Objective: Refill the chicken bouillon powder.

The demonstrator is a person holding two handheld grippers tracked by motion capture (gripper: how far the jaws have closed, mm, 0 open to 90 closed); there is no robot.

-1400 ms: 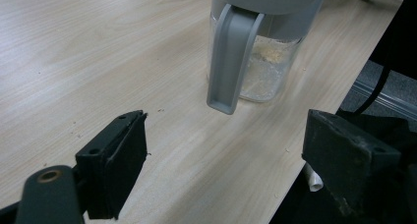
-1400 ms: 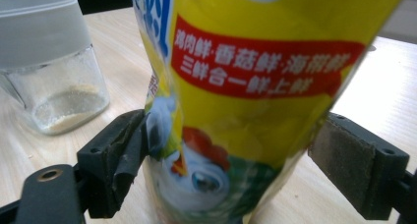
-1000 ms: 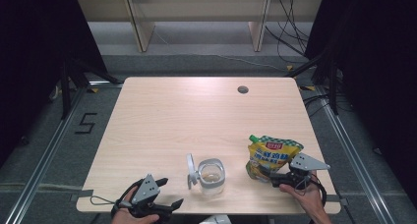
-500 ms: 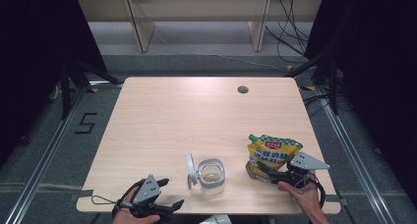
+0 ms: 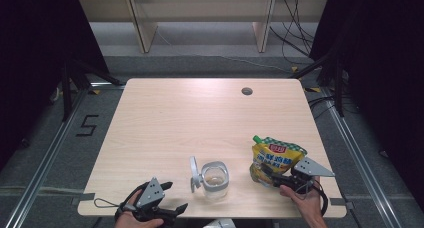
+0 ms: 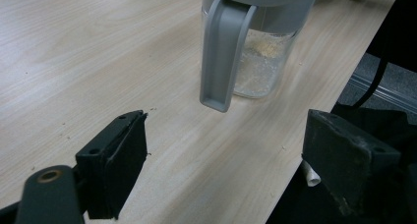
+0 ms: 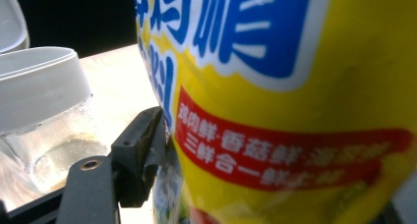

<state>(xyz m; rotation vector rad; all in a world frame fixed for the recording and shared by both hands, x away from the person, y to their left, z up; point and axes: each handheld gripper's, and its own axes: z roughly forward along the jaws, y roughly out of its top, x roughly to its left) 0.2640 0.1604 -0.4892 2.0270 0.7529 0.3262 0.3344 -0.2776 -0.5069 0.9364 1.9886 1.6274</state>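
Observation:
A yellow seasoning pouch [image 5: 276, 155] with a green cap stands at the table's front right. My right gripper [image 5: 266, 173] is at its lower edge and has just been closing on it. The pouch [image 7: 295, 86] sits between the jaws, and the left finger [image 7: 142, 145] presses its side. The other finger is hidden behind the pouch. A clear container [image 5: 215, 178] with a grey flip lid [image 5: 193, 167] open holds a little powder. My left gripper [image 5: 175, 196] rests at the front edge, open. Nothing lies between its fingers, and the container [image 6: 260, 62] is just ahead of it.
The wooden table [image 5: 200, 118] has a cable hole [image 5: 246, 91] at the back right. Its front edge runs right beside both hands. Shelving and cables stand beyond the far edge.
The right gripper has nudged slightly in against the bottom of the pouch. The left gripper, pouch and container have stayed where they were.

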